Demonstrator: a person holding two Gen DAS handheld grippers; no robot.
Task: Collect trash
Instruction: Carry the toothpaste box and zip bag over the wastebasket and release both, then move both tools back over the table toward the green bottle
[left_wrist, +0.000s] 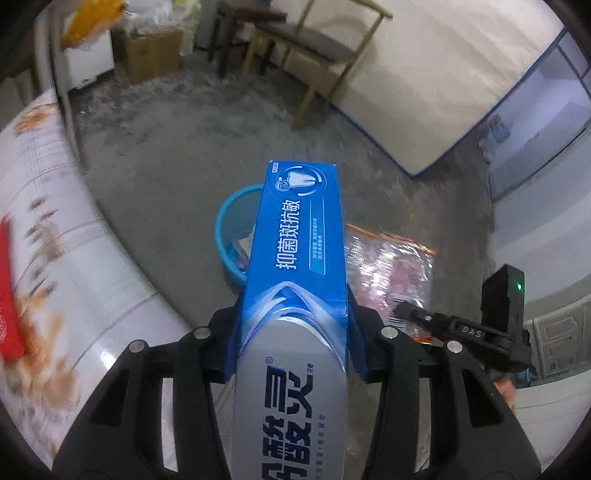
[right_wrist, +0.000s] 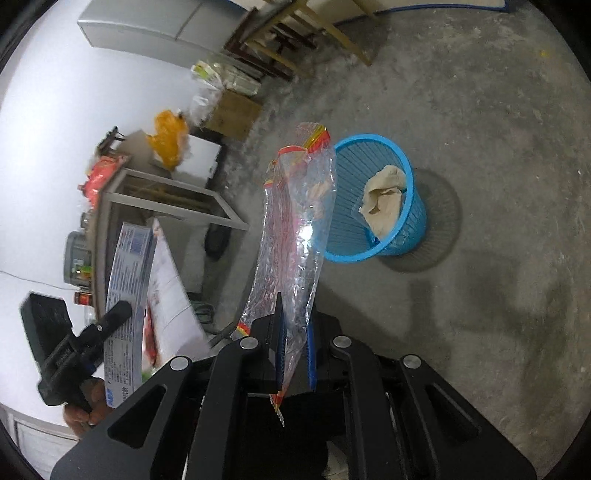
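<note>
My left gripper (left_wrist: 293, 339) is shut on a blue and silver toothpaste box (left_wrist: 295, 236), which points out over the floor and hides part of the blue plastic waste basket (left_wrist: 231, 229) beyond it. My right gripper (right_wrist: 293, 349) is shut on a clear plastic wrapper (right_wrist: 295, 221) with red and yellow edges, and the wrapper stands up in front of the basket (right_wrist: 417, 206). A crumpled beige paper (right_wrist: 384, 197) lies inside the basket. The wrapper (left_wrist: 391, 269) and right gripper body (left_wrist: 502, 310) show at the right of the left wrist view; the box (right_wrist: 127, 295) shows at the left of the right wrist view.
A table with a patterned cloth (left_wrist: 55, 236) curves along the left, a red item (left_wrist: 9, 295) on it. A wooden chair (left_wrist: 306, 48), a cardboard box (left_wrist: 153, 55) and a mattress (left_wrist: 443, 81) stand beyond on the concrete floor (right_wrist: 480, 110). A metal-framed table (right_wrist: 166, 199) sits left.
</note>
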